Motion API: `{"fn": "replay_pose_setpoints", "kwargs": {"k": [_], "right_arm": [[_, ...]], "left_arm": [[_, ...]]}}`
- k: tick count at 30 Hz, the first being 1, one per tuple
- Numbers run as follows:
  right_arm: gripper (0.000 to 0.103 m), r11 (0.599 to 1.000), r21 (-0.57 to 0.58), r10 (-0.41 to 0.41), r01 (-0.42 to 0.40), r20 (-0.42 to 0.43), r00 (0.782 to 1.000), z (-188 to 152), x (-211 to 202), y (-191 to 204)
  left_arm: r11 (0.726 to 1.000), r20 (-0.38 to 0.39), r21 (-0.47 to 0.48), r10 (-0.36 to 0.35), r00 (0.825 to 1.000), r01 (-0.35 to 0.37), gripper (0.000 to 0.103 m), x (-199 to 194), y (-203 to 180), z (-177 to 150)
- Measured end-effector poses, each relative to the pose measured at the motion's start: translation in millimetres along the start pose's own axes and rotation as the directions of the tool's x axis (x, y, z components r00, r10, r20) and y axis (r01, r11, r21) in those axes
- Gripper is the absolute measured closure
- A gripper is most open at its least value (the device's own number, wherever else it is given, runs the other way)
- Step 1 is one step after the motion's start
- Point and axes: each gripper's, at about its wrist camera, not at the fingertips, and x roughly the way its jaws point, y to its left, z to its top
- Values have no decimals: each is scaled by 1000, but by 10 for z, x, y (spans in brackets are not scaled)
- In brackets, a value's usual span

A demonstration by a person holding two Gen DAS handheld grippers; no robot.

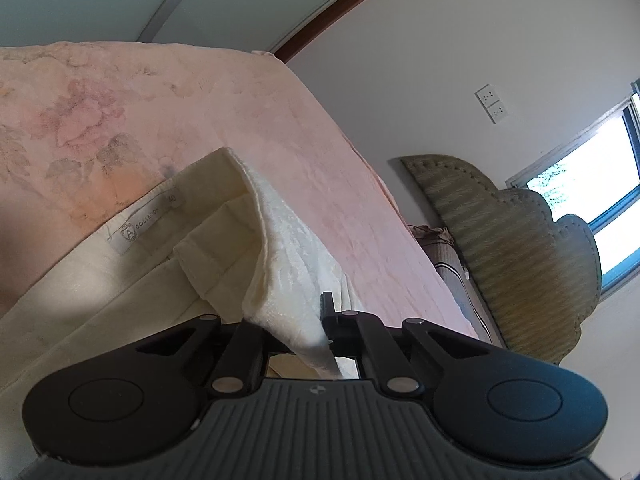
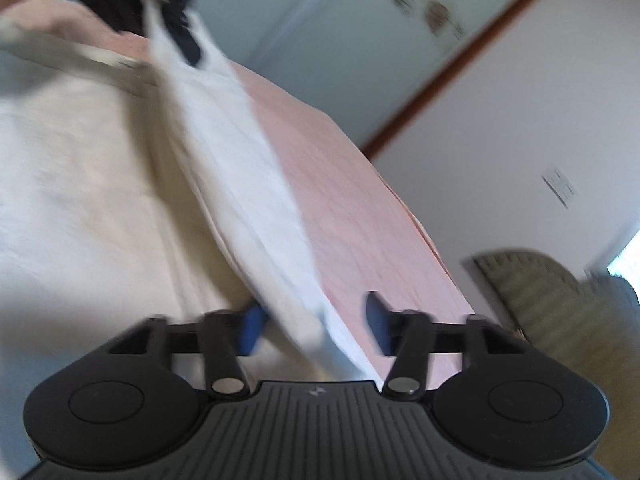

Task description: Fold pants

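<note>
The left gripper (image 1: 320, 320) is clenching a raised fold of the cream pants (image 1: 280, 248), its jaws pressed tight on the cloth. The right gripper (image 2: 316, 326) is standing released, blue pads (image 2: 378, 322) apart, a pants edge passing between them without being pinched. The pants are lying on a pink floral bedspread (image 1: 280, 120), waistband label (image 1: 140, 226) facing up.
</note>
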Motion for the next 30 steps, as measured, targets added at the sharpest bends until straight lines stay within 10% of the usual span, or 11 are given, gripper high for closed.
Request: {"fn": "replay_pose_setpoints", "kwargs": {"k": [14, 27, 30], "right_arm": [[96, 987, -46, 159, -157, 59, 985, 23, -1424, 681], [96, 959, 61, 273, -275, 46, 961, -132, -1646, 1153], [96, 965, 71, 250, -253, 47, 967, -121, -1652, 1198]], "left_arm": [[966, -123, 257, 21, 992, 12, 97, -859, 426, -301], [864, -42, 467, 232, 972, -186, 90, -857, 486, -707], [801, 39, 547, 267, 963, -244, 87, -881, 396, -821]]}}
